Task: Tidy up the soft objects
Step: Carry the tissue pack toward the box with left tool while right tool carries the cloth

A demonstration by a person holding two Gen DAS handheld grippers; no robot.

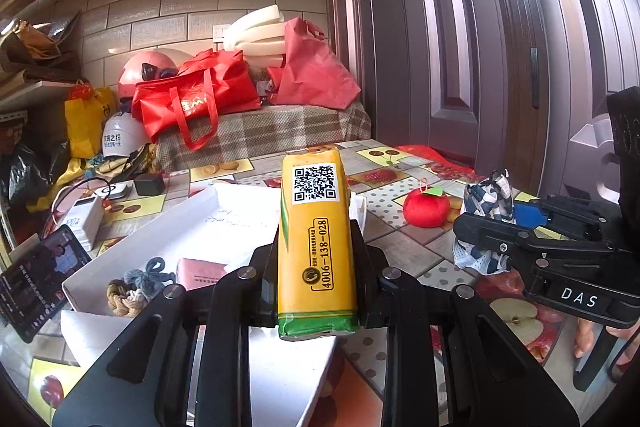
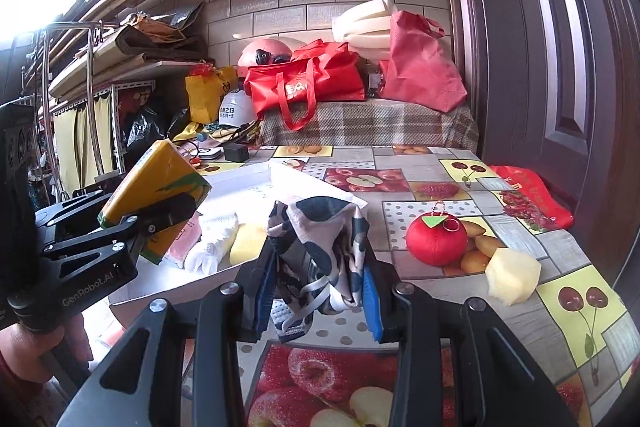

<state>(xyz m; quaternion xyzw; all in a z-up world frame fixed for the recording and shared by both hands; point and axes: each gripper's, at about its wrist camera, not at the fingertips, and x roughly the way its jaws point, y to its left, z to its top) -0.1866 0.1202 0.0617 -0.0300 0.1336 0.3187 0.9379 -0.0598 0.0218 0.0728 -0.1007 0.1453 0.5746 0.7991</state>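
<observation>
My left gripper (image 1: 316, 247) is shut on a yellow tissue pack (image 1: 316, 235) with a QR label and holds it above the white tray (image 1: 160, 227). It also shows in the right wrist view (image 2: 154, 183) at the left. My right gripper (image 2: 320, 267) is shut on a blue-and-white patterned cloth (image 2: 320, 247) above the table; it shows in the left wrist view (image 1: 490, 211) at the right. A red plush apple (image 2: 436, 239) and a pale yellow sponge (image 2: 512, 277) lie on the table. The tray holds a knotted rope toy (image 1: 136, 287), a pink pack (image 1: 200, 271) and white and yellow soft items (image 2: 224, 243).
A fruit-patterned tablecloth (image 2: 460, 187) covers the table. A phone (image 1: 40, 283), a power bank (image 1: 84, 219) and a charger (image 1: 148, 183) lie at the left. Red bags (image 1: 200, 99) sit on a plaid bench behind. A dark door (image 1: 480, 47) stands at the right.
</observation>
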